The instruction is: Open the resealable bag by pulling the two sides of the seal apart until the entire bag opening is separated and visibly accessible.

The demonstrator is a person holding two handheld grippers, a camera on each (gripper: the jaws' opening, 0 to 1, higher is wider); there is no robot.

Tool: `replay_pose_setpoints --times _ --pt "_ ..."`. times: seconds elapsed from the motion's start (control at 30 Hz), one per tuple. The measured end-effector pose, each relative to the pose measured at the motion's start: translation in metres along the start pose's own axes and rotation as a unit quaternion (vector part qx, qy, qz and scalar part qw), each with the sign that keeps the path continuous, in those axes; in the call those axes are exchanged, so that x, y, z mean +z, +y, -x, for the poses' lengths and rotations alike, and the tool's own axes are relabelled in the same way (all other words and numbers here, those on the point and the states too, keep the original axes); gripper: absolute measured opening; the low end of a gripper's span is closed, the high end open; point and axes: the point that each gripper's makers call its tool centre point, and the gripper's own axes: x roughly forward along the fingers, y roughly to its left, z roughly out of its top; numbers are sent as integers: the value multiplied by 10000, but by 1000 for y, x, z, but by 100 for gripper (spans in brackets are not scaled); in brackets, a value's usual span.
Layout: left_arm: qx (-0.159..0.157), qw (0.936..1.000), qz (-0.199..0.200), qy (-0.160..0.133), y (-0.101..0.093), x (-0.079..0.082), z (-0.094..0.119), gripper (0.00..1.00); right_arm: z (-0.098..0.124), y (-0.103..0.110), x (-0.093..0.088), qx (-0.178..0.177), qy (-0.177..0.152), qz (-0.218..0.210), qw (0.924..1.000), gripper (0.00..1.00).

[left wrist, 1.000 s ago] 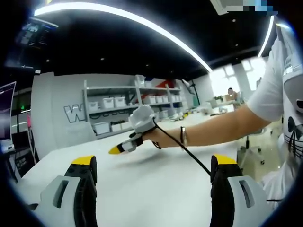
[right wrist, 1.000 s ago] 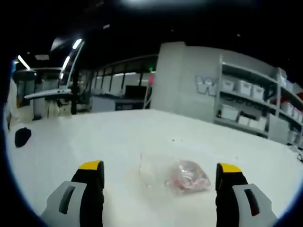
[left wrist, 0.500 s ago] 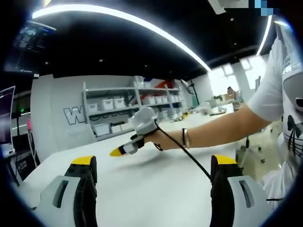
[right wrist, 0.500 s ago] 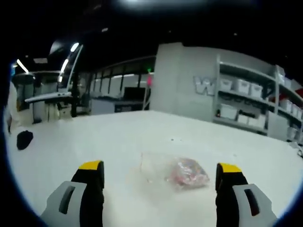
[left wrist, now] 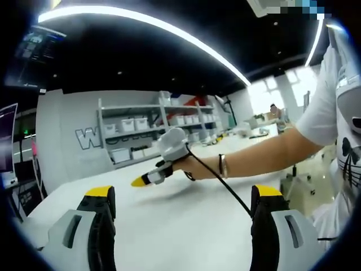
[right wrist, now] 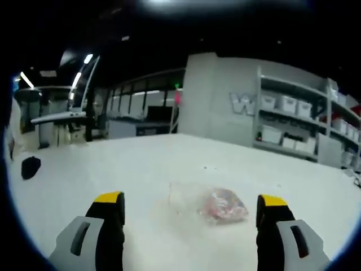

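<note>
A large white letter "W" (left wrist: 86, 137) stands on the grey wall (left wrist: 62, 124), just left of the shelving rack (left wrist: 146, 132) in the left gripper view; the letters after it are hidden behind the rack. In the right gripper view the same "W" (right wrist: 241, 104) shows on the grey wall (right wrist: 217, 90) at the rack's (right wrist: 293, 127) left edge. Nothing else can be read.

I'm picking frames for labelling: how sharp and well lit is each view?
Right gripper view: soft and dim, the bag blurred, its seal unreadable, the ceiling nearly black. Left gripper view: sharper, with a glaring ceiling strip and blown-out windows; fisheye bends both.
</note>
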Motion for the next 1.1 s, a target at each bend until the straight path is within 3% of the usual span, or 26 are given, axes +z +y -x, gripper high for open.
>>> replay_pose_setpoints --times 0.67,1.1 --pt "-22 10000 -3 -25 0 3 -1 99 17 2 7 -22 -147 -22 9999 97" --pt "52 10000 16 6 8 3 -2 99 24 1 4 -39 -39 -56 10000 97"
